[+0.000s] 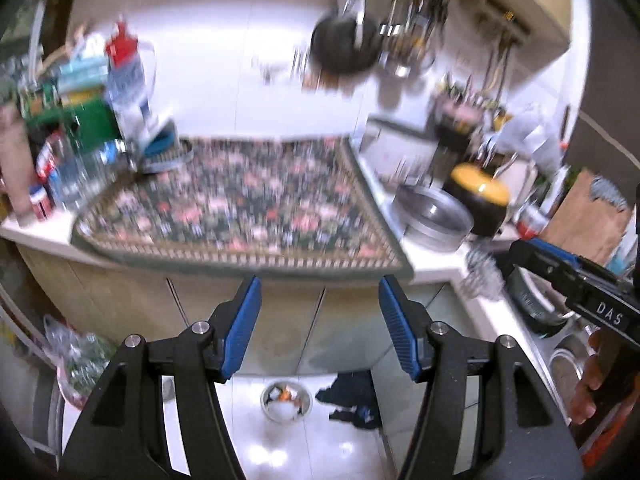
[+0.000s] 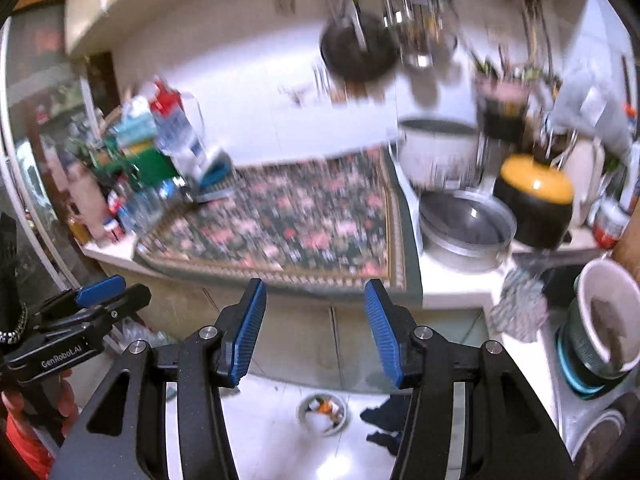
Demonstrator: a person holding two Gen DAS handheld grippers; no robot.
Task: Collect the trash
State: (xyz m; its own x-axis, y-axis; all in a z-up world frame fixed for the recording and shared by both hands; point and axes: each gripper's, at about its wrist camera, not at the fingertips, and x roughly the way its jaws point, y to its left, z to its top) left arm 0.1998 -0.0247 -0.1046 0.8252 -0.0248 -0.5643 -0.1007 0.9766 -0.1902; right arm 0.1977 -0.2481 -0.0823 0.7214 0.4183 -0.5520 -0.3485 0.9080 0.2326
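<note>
Clearly blurred, both views, so fine detail stays out of reach. Left gripper [image 1: 320,328] spread, nothing between the blue pads [image 1: 244,328]; right gripper [image 2: 316,332] likewise spread and empty, jaws a little narrower. Both aimed downward over the table [image 1: 436,264] edge, toward the floor [image 2: 280,440] below the cabinet doors [image 1: 288,320].

Trash sits down there: a small metal bin [image 2: 322,414] on the floor, holding white and orange scraps, framed between the fingers in each view. Just beside it, a dark cloth [image 2: 386,420] lies crumpled on the tiles; whether rubbish or laundry, cannot tell.

Floral mat [image 1: 240,208] covers the table middle, probably to protect the surface. Bottles and cartons [image 1: 120,92] crowd the left end, pots [image 2: 466,224] and a yellow-lidded container [image 2: 534,196] the right, near the sink, likely left to dry. Pan [image 1: 344,44] and utensils hang on the wall to keep the table free.

Judging by empty grippers held level with each other, looks like a scanning stance between pickups; nothing loose on the mat stands out as trash.
</note>
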